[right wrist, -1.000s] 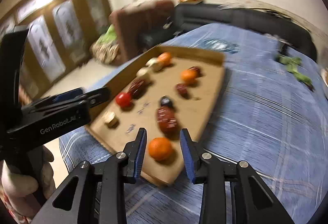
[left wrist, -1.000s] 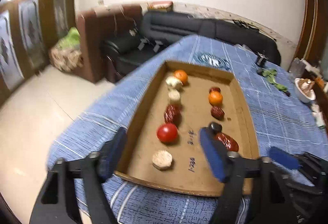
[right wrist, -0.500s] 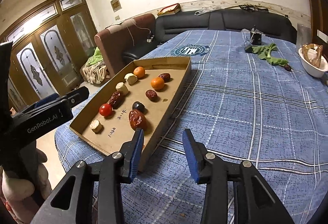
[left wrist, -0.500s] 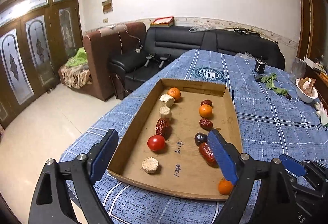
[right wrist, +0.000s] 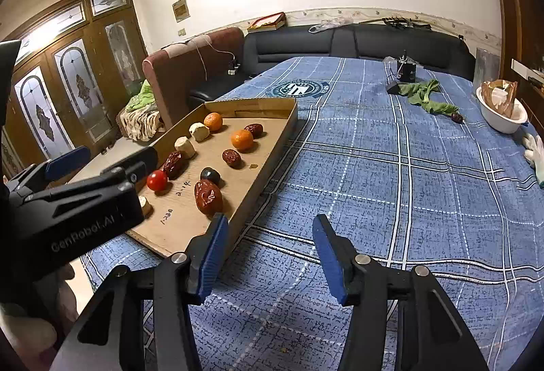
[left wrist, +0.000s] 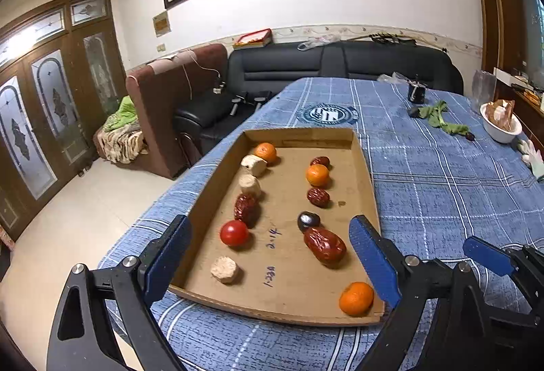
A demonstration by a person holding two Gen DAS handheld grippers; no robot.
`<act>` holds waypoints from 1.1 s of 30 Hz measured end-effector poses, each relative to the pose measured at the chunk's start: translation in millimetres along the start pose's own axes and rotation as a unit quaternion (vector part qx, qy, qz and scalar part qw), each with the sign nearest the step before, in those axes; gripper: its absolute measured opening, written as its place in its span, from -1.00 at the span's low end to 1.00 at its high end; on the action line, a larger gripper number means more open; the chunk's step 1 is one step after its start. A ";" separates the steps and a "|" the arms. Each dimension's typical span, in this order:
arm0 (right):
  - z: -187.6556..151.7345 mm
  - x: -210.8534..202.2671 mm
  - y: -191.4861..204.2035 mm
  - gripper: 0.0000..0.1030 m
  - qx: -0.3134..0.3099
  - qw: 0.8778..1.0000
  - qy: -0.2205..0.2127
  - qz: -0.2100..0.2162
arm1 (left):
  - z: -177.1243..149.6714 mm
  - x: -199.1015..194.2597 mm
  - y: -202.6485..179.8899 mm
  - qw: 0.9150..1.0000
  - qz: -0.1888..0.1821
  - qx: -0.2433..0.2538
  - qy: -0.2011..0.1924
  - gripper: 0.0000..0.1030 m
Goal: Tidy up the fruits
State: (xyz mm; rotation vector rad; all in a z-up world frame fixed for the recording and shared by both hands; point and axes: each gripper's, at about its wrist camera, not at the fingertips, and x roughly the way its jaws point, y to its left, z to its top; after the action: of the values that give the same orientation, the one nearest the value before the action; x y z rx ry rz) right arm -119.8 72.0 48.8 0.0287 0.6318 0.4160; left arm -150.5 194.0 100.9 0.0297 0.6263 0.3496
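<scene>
Both grippers empty. Left gripper is spread wide over the near end of the cardboard tray, jaws just been opening, nothing pinched (tray contents merely show through the gap). Right gripper sits over bare blue checked tablecloth just beside the tray's right wall, jaws part-open and just been opening, nothing between them.

Fruit all in the tray, two rows. Left row, near to far: pale chunk, tomato, wrinkled red date, two more pale chunks, mandarin. Right row: mandarin in the near right corner, big red date, dark round fruit touching it, small date, another mandarin, another date at the far end.

White bowl and green cloth lie well apart, far side of the table.
</scene>
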 end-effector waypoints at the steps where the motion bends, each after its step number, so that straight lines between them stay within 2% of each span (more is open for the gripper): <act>1: -0.2 0.6 -0.3 0.15 0.000 1.000 0.000 -0.001 | -0.3 0.8 -0.4 1.000 -0.002 0.000 0.002 0.81; 13: -2.1 2.9 1.9 0.24 -0.006 1.000 0.003 -0.015 | -3.0 5.0 2.6 1.000 -0.023 -0.011 0.017 0.81; 33: -1.9 -18.8 16.7 0.34 -0.024 0.999 -0.020 -0.022 | -4.6 -25.0 14.1 0.999 -0.030 -0.033 -0.018 0.81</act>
State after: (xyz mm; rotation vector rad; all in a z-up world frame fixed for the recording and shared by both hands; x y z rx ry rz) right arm -140.8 79.9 60.5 -0.0231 0.5824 0.3878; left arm -176.4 198.7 113.3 -0.0465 0.5776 0.3100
